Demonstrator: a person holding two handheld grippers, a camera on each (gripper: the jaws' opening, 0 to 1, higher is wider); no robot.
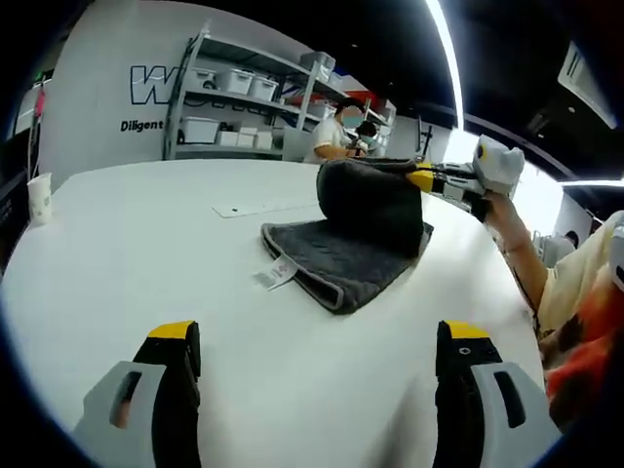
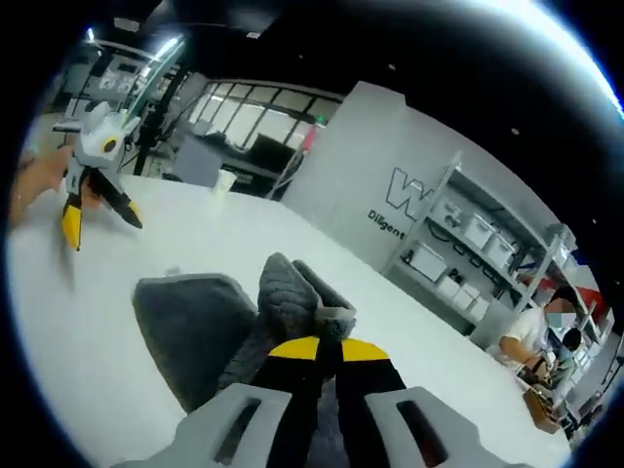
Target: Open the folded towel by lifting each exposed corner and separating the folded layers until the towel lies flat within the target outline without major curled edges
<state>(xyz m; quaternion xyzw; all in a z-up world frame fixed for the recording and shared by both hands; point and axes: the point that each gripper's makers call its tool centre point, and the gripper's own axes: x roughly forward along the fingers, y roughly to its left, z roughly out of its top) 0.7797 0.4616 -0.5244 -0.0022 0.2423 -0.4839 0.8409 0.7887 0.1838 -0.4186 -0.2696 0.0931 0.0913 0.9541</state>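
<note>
A dark grey towel [image 1: 346, 249] lies folded on the white table [image 1: 146, 244], a white label at its near left corner. My right gripper [image 1: 429, 178] comes in from the right, shut on a lifted layer of the towel, which hangs as a flap. In the right gripper view the yellow-tipped jaws [image 2: 327, 349] pinch a bunched grey towel fold [image 2: 288, 292], the rest of the towel [image 2: 190, 327] spread below. My left gripper [image 1: 317, 341] stands open over bare table, well short of the towel, and it appears far left as left gripper [image 2: 97, 210].
A paper cup [image 1: 40, 198] stands at the table's left edge. A thin outline mark [image 1: 255, 207] lies on the table behind the towel. Shelving with white bins [image 1: 234, 107] and seated people stand beyond. A person's arm [image 1: 546, 283] is at right.
</note>
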